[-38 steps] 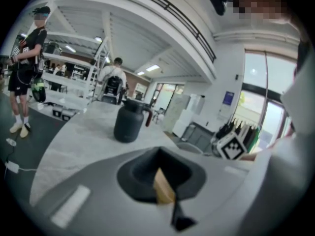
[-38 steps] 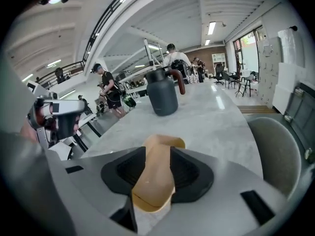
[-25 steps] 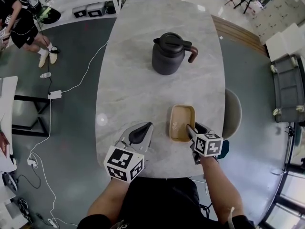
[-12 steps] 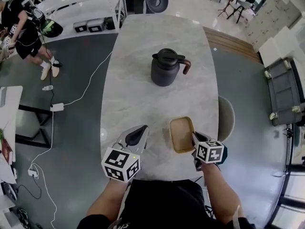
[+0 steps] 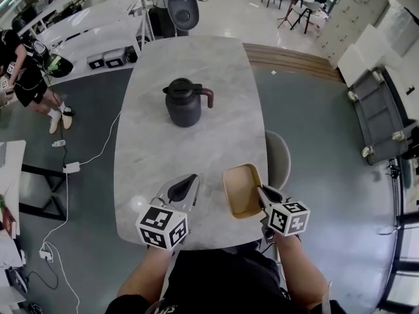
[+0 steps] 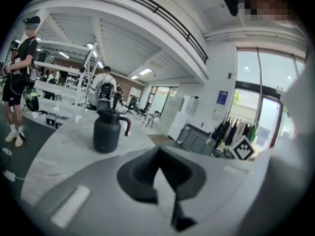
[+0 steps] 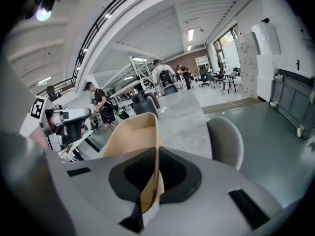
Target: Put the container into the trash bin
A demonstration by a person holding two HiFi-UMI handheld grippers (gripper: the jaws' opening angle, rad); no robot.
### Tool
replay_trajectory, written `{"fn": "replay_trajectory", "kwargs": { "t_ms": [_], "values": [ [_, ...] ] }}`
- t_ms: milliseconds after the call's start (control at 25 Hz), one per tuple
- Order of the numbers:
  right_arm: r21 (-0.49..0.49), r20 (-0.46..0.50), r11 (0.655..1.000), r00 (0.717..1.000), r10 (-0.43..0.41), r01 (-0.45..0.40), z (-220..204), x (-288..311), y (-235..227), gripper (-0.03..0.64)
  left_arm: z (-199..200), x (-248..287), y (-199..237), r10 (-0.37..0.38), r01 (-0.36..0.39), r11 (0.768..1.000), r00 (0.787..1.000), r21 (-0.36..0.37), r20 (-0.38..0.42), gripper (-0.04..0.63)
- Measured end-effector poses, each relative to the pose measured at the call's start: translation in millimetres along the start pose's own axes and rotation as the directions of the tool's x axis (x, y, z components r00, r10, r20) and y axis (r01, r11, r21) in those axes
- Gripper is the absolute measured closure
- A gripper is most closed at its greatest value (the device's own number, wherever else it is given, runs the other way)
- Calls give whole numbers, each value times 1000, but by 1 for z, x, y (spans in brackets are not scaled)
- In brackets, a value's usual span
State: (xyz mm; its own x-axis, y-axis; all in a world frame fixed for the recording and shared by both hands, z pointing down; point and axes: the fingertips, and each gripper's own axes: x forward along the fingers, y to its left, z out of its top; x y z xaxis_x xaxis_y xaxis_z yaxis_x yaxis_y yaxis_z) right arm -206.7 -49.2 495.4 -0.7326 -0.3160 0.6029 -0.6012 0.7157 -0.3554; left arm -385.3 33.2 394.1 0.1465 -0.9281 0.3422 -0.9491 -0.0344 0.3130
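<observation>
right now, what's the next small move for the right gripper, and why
Likely swing the container sideways off the table while searching for the bin. The right gripper is shut on its rim, it looks lifted clear, and no bin shows in any view.

Pale marble-pattern desk (image 5: 190, 156); grey floor (image 5: 327, 142) with white cable (image 5: 71, 167); grey chair (image 5: 279, 161) at desk's right edge; white shelving (image 5: 98, 34) beyond; grey sofa (image 5: 376, 120) far right.
</observation>
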Motion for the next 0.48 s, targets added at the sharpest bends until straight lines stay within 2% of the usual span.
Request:
{"fn": "replay_trajectory", "kwargs": {
  "t_ms": [320,480],
  "values": [
    [33,95,999,995,7,-10,-7,-129,-116,604,2,68,-159,-51,50,998,998,40,25,588],
    [39,103,999,995,-8,4,-21,-186,-172,604,0,100,-232,-86,84,994,996,76,19,588]
  ]
}}
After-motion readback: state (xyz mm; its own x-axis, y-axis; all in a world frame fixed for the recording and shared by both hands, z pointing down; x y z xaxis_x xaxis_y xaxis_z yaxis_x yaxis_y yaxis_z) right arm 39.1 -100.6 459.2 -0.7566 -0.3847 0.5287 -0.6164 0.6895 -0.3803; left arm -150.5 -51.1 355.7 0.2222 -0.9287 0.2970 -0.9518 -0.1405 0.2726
